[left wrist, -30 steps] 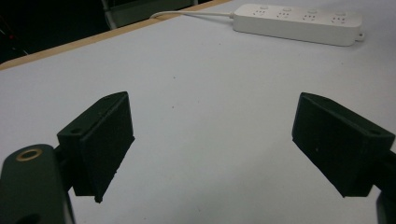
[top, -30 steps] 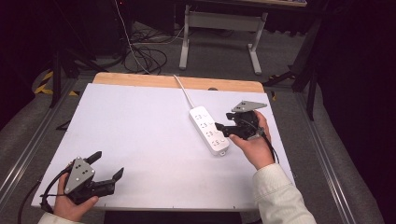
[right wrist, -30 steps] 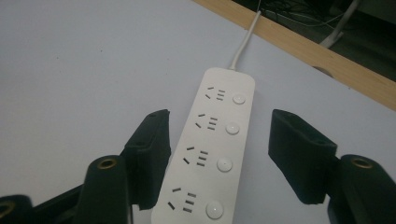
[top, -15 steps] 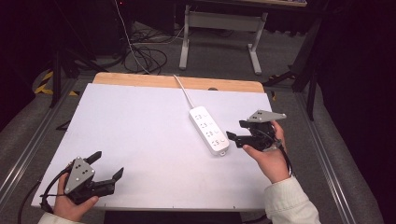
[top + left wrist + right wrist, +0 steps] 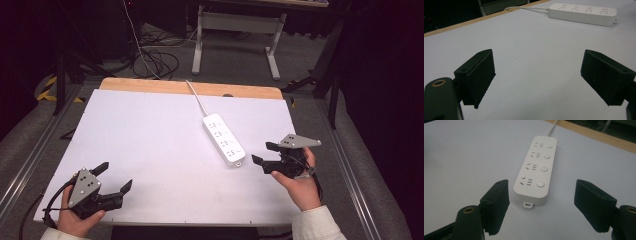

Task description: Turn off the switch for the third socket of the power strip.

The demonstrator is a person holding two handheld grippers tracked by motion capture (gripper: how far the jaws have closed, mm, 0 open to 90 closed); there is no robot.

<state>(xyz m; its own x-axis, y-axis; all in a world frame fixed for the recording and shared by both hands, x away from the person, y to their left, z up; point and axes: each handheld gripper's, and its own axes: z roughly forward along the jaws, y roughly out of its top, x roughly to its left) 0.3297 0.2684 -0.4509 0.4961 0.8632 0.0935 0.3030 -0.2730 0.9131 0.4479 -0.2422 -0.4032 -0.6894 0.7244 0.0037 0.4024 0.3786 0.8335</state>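
Observation:
A white power strip (image 5: 224, 139) with several sockets and buttons lies flat on the white table (image 5: 150, 150), right of centre; its cord (image 5: 196, 97) runs off the far edge. My right gripper (image 5: 261, 153) hovers just right of the strip's near end, open and holding nothing. In the right gripper view the strip (image 5: 536, 172) lies ahead between the spread jaws of that gripper (image 5: 541, 207). My left gripper (image 5: 114, 177) rests open near the front left corner. In the left gripper view the strip (image 5: 582, 13) lies far off beyond the open gripper (image 5: 536, 82).
A wooden strip (image 5: 190, 89) borders the table's far edge. Beyond it, cables (image 5: 155, 55) lie on the floor beside a grey desk frame (image 5: 235, 30). Metal rails (image 5: 350, 165) run along both sides of the table.
My right gripper has drawn back from the power strip toward the front right, leaving the strip where it lay. The left gripper has stayed put.

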